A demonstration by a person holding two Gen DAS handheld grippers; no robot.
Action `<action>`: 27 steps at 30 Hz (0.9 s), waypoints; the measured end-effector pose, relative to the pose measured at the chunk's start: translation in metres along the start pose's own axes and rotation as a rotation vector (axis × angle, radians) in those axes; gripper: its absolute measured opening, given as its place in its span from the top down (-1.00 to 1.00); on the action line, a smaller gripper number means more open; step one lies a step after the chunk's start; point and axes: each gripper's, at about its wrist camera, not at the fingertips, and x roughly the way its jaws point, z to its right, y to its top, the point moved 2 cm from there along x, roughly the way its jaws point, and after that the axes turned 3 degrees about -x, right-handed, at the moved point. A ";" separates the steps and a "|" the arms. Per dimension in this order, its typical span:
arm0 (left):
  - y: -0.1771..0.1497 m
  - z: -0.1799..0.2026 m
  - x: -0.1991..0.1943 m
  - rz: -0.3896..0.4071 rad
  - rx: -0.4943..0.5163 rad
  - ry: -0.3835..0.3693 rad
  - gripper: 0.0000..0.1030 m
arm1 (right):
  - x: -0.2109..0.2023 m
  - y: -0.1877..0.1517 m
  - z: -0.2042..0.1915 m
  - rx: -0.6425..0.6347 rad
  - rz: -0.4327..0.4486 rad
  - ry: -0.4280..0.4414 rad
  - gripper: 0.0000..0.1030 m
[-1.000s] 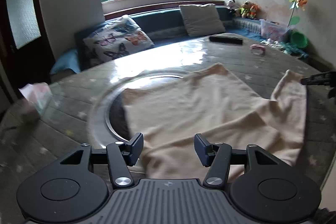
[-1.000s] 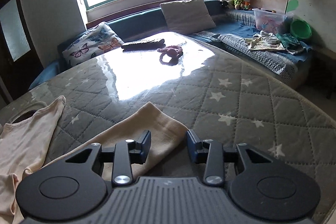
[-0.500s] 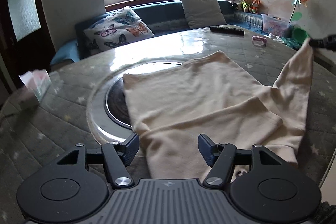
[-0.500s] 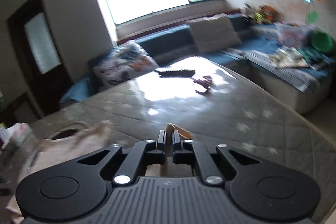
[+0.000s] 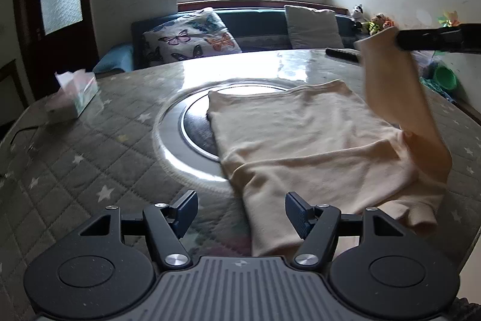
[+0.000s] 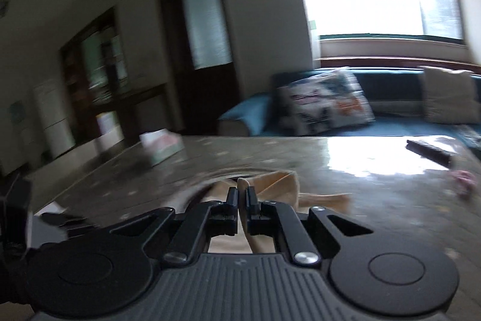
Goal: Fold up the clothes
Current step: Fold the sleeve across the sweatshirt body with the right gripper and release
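A cream shirt [image 5: 303,134] lies spread on the round quilted table [image 5: 90,164], partly over the metal ring at its middle. My left gripper [image 5: 242,209] is open and empty, low at the shirt's near edge. My right gripper [image 6: 242,194] is shut on the shirt's sleeve [image 6: 279,185]. In the left wrist view it [image 5: 399,39] holds that sleeve [image 5: 390,80] lifted high over the shirt's right side.
A tissue box [image 5: 76,95] stands at the table's left. A black remote [image 5: 342,54] and a small pink thing [image 6: 463,179] lie at the far side. A sofa with cushions [image 5: 192,36] runs behind the table, under the window.
My right gripper closed on the sleeve, lifted it off the table and swung it left over the shirt. My left gripper stayed open and shifted a little.
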 end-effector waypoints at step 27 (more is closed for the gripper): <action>0.010 0.025 0.031 -0.013 0.027 -0.032 -0.37 | 0.017 -0.093 0.038 -0.045 -0.374 -0.059 0.63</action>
